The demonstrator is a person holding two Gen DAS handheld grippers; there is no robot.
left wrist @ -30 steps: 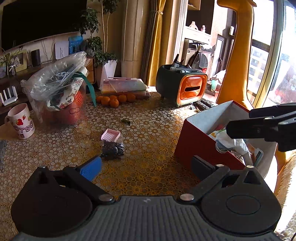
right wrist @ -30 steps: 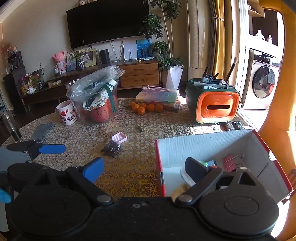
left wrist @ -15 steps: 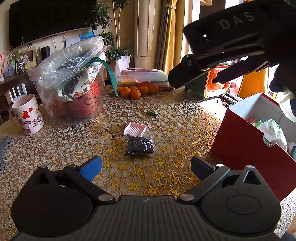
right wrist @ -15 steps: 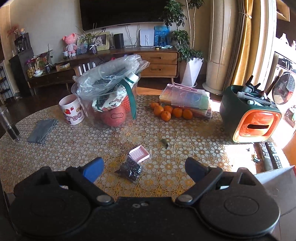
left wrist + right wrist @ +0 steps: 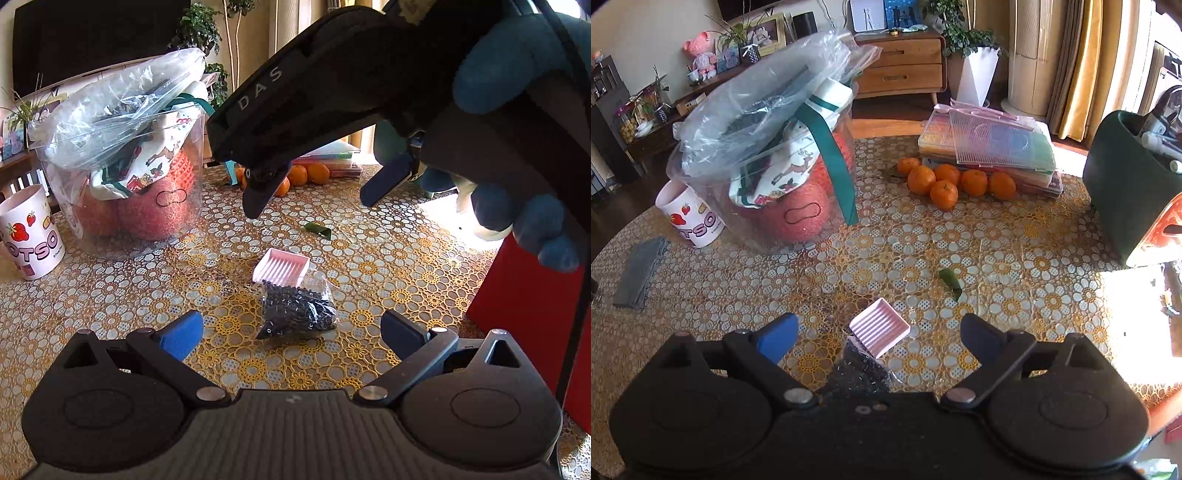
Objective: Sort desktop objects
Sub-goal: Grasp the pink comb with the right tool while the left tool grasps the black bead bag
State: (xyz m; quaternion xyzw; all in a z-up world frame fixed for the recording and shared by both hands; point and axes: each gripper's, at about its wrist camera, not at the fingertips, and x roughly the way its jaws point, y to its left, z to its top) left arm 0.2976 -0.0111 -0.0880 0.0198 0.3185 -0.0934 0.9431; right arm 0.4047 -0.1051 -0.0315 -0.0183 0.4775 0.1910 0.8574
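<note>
A: Closest in, the left gripper (image 5: 291, 326) sits low over the table, jaws spread wide and holding nothing, with the bag of black beads (image 5: 297, 308) lying on the tablecloth (image 5: 110, 295) just ahead, between its fingers.

B: And the pink tray (image 5: 281, 266) is touching the bag's far edge. The right gripper (image 5: 310, 197) hangs above and beyond both, its jaws parted as well and empty, held in a blue-gloved hand (image 5: 517, 122).

A: From the right wrist view the pink tray lies between that gripper's fingers, the bag half under its body. So which one is it going for?

B: Hard to call. My read is that one of the two is the next item for the red box (image 5: 532, 314) on the right. Whichever it is, the fingers should come straight down either side, and close on the tray's rims rather than its flat face. The bag is soft and slippery, so pinch the gathered plastic, not the bead mass.

A: Farther back?

B: A green leaf (image 5: 317, 229), then a clear tub (image 5: 155, 206) stuffed with plastic and fabric, a strawberry mug (image 5: 27, 230), and oranges (image 5: 945, 182) in front of stacked bead cases (image 5: 993, 147).

A: What's unclear?

B: The box's inside is cut off, sun glare washes out the right of the table, and the right gripper blocks much of the left camera's view.
</note>
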